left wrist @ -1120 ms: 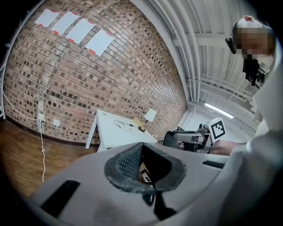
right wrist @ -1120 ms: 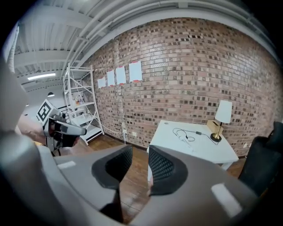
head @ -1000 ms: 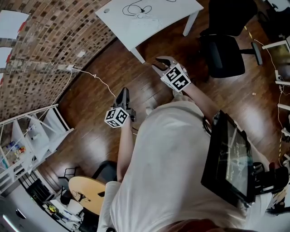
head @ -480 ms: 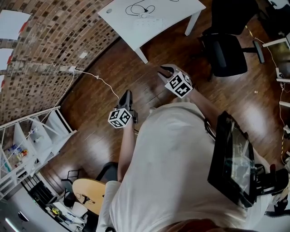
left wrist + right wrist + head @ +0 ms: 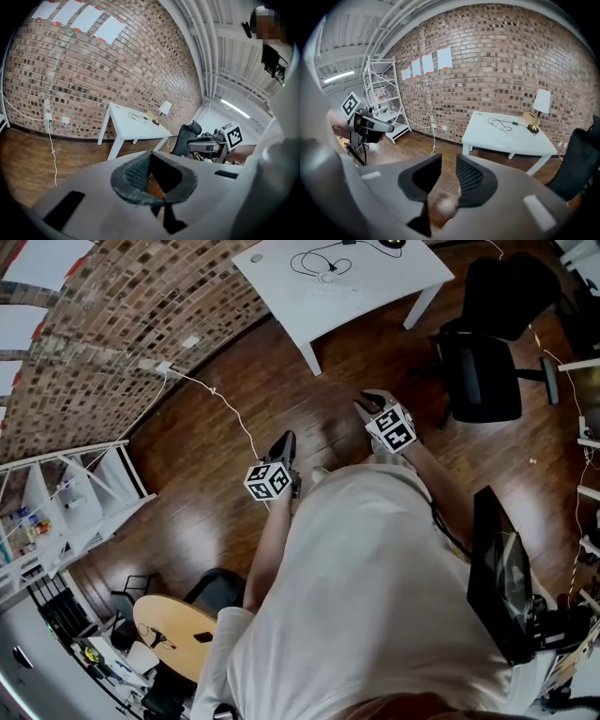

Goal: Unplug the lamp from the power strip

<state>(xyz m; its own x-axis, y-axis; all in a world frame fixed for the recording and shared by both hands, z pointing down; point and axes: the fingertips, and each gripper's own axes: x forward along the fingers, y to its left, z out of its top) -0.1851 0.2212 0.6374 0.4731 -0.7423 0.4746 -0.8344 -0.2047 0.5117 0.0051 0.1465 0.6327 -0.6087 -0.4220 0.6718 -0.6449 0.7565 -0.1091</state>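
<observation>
The lamp [image 5: 540, 108] is stood at the far corner of the white table [image 5: 487, 136], with its thin cord [image 5: 500, 124] looped on the top. The power strip cannot be made out. The plug is judged light and stiff, the cord limp, so the plug body should be gripped, not the cord. Left tongs [image 5: 150, 155] are seen closed and empty. Right tongs [image 5: 449, 159] are apart and closing, with nothing between them. Both are held well apart from the table.
</observation>
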